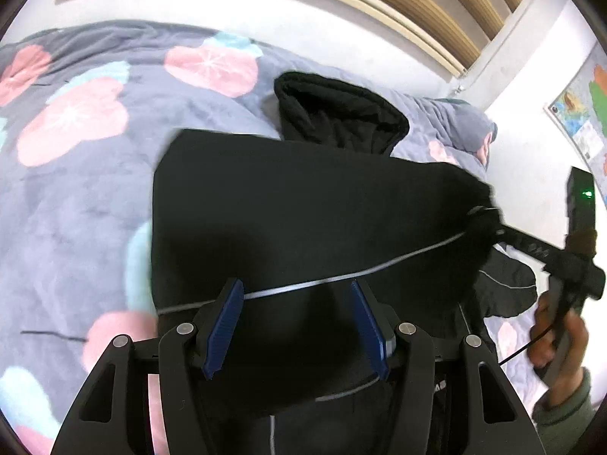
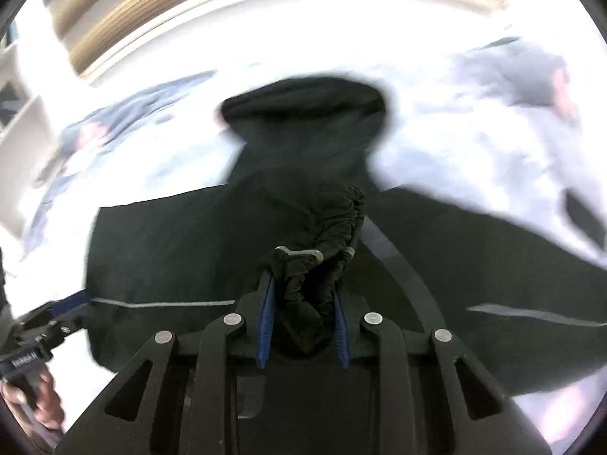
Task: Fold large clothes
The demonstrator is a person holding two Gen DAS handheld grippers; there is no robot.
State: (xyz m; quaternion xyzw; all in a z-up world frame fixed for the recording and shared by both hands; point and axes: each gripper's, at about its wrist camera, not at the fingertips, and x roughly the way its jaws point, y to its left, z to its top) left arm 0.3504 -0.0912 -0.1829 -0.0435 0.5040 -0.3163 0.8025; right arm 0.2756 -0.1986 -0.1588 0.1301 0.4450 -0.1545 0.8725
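Black left gripper (image 1: 297,318) and right gripper (image 2: 303,318): blue ribbed fingers (image 1: 225,326), silver screws behind them; green sleeve (image 1: 569,405), bare hand (image 1: 557,337).

Bright indoor light; right wrist view overexposed and motion-blurred, bedding (image 2: 474,144) washed white. Fisheye bends and darkens both frames' edges.

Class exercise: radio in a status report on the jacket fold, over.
Left tongs open over the black jacket. Right tongs shut on a bunched jacket cuff. Jacket spread on the floral quilt, hood at the far end. Nothing blocking.
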